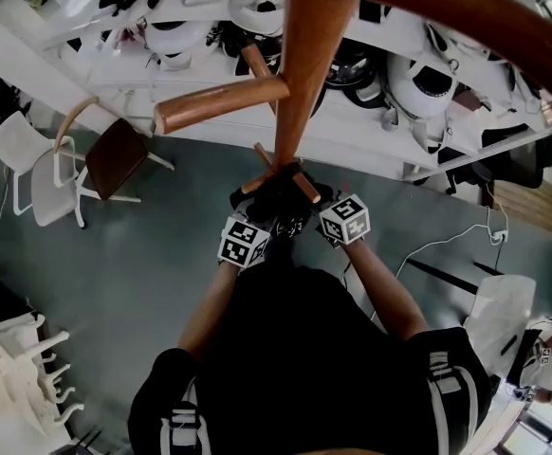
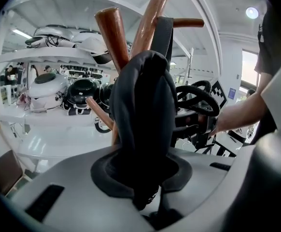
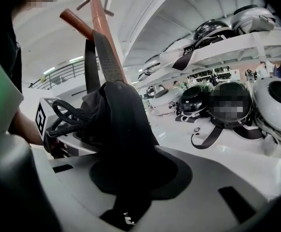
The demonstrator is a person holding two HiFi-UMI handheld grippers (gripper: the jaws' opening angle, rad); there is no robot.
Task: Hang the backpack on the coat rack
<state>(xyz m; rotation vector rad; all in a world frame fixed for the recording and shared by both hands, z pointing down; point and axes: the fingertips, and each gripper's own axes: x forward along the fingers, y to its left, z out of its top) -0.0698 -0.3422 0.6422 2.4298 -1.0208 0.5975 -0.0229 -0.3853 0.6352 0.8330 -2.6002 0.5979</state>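
Backpack (image 1: 278, 195) up against the coat rack (image 1: 300, 64), and both grippers are on it! The left gripper (image 1: 268, 207) is clamped hard on a fold of black fabric: in its own view the backpack (image 2: 143, 115) bulges straight out of the closed jaws of the left gripper (image 2: 141, 180) and fills the middle of the picture. The right gripper (image 1: 304, 209) is doing the same from the other side, and its own view shows the right gripper (image 3: 123, 178) pinching a dark bunch of the backpack (image 3: 119, 124).

The two grippers sit just beside each other, marker cubes nearly side by side, with the bag pressed between them against the wooden pole. Right ahead of the left jaws the coat rack (image 2: 150, 18) rises behind the bag, and a black strap (image 2: 163, 35) runs up along it toward an upper peg (image 2: 186, 22). Whether the strap is over that peg, I cannot tell. From the right gripper, a grey webbing strap (image 3: 106, 57) lies flat on the pole of the coat rack (image 3: 101, 18).

Beyond the right gripper, helmets (image 3: 275, 100) line the white shelves (image 3: 217, 47). Well off to the left gripper's side stands a brown-seated chair (image 1: 115, 154)
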